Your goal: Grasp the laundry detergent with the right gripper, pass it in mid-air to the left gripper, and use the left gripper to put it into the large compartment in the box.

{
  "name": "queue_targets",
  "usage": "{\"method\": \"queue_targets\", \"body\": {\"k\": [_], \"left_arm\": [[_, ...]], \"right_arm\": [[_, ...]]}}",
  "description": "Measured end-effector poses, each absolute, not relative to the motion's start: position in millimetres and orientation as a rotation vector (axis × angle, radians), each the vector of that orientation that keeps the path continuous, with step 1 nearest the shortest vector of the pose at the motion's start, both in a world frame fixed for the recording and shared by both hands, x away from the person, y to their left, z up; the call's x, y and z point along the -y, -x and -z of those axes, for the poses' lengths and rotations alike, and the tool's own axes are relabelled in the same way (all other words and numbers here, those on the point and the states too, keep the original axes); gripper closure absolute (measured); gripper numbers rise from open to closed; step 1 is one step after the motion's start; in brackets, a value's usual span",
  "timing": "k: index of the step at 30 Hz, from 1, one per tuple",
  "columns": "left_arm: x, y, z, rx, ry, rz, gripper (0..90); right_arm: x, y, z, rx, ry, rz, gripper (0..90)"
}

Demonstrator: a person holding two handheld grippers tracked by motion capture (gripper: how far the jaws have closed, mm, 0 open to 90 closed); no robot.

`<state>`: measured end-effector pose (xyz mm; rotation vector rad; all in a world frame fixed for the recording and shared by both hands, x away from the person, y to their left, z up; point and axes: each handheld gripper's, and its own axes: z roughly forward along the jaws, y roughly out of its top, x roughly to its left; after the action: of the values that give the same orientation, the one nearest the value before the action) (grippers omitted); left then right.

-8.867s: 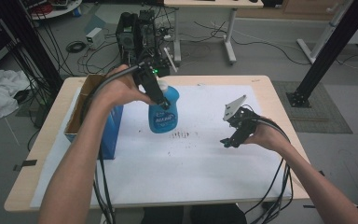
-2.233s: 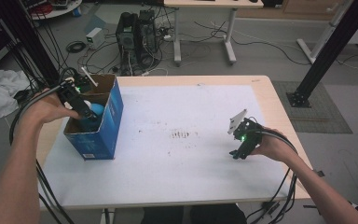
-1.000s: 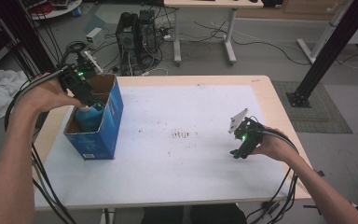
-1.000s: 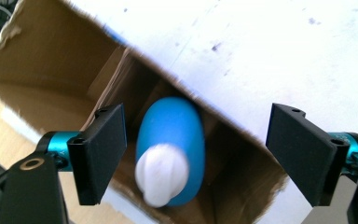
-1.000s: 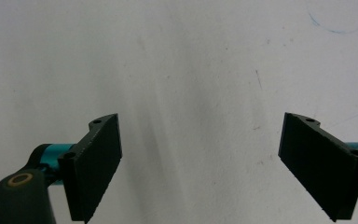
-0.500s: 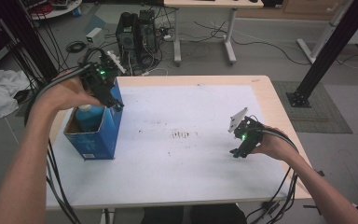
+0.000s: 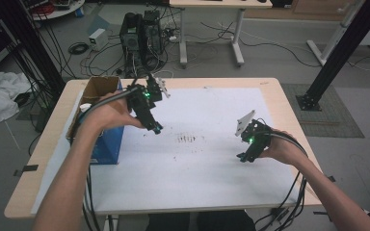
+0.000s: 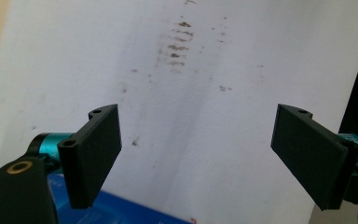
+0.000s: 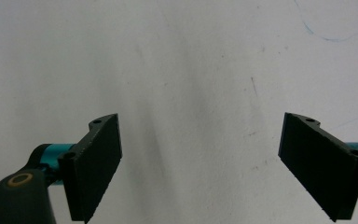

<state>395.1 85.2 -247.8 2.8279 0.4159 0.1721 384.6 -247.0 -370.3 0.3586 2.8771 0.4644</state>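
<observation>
Hovering matte black hand-held gripper (image 8: 198,154), blue cardboard box (image 7: 107,139), smudged white sheet (image 7: 207,159)

The left claw (image 8: 198,158) has matt black plastic jaws, flat and smooth, on glossy teal metal-looking stubs, with a brass-coloured ring in the black plastic body. Under and ahead of it lies a white sheet (image 8: 205,93), matt like paper, smudged with rough brown marks (image 8: 175,44). Just below it is the glossy blue printed face of the box (image 8: 116,212). In the high view that box (image 7: 99,139) behind the claw has plain brown cardboard flaps. The right claw (image 9: 200,163) has the same matt black jaws, their edges finely toothed, over the same matt white sheet. The table (image 7: 274,89) edge looks like pale smooth wood.
</observation>
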Motion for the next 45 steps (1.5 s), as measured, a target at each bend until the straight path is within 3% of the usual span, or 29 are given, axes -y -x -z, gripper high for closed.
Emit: {"method": "queue_targets", "body": {"k": [9,22,45], "left_arm": [[-53.7,-393.0,287.1,-0.364,-2.863,-0.096,12.5],[-40.3,-389.4,329.9,-0.368,-2.937,-0.005,12.5],[-39.2,-387.8,332.3,-0.364,-2.934,-0.013,12.5]], "right_arm": [[246.5,-382.1,369.1,-2.856,-0.369,-0.484,12.5],[246.1,-380.7,364.8,-2.842,-0.386,-0.482,12.5],[249.2,-380.9,362.4,-2.847,-0.387,-0.446,12.5]]}}
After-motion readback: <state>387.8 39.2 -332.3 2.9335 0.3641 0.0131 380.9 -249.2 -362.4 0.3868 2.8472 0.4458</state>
